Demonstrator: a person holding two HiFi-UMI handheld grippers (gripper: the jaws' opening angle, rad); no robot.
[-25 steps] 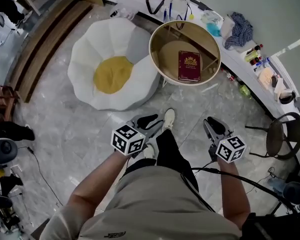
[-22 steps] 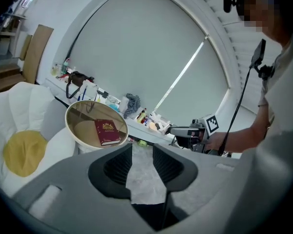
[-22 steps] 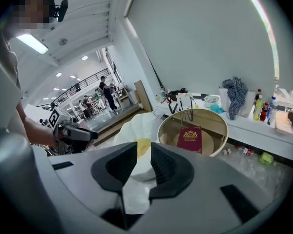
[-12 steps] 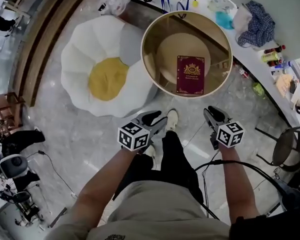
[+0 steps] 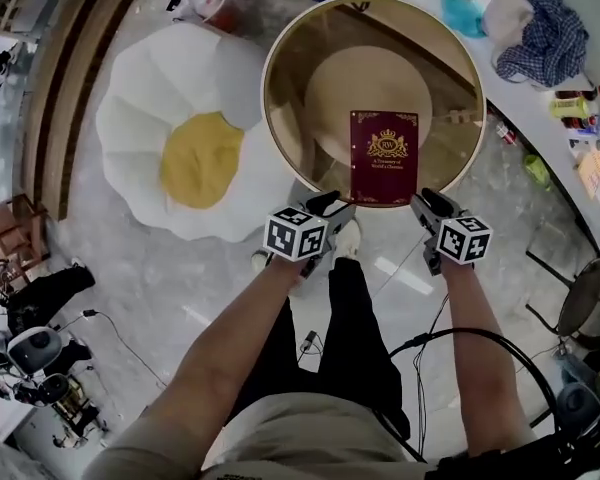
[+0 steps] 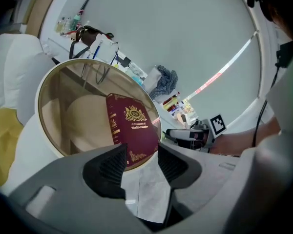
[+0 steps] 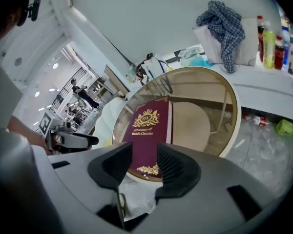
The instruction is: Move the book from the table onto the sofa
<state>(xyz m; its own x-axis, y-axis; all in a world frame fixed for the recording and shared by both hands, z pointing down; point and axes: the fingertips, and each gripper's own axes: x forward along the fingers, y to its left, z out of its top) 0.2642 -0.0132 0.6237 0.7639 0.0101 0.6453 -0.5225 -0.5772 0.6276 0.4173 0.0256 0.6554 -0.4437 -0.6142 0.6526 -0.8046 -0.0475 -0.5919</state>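
Head view, everything placed off the round glass tabletop [image 5: 300, 58]. Just left of it sits the white petal-shaped sofa [image 5: 130, 138] with its yellow centre cushion [image 5: 200, 158]. At the tabletop's near rim, left side, you hold your left tongs [image 5: 325, 210]. Their jaws are opening, with nothing between them. On the tabletop, close to the near rim, lies the dark red book [image 5: 383, 156], flat, cover up, gold crest and lettering showing. It's not on the sofa yet. At the near rim, right side, are your right tongs [image 5: 428, 206], jaws opening too, gripping nothing. In both gripper views the book's near end shows beyond the gap, apart from the pads. Right of the tabletop, past its far rim, a blue checked cloth [image 5: 550, 38] lies bunched.
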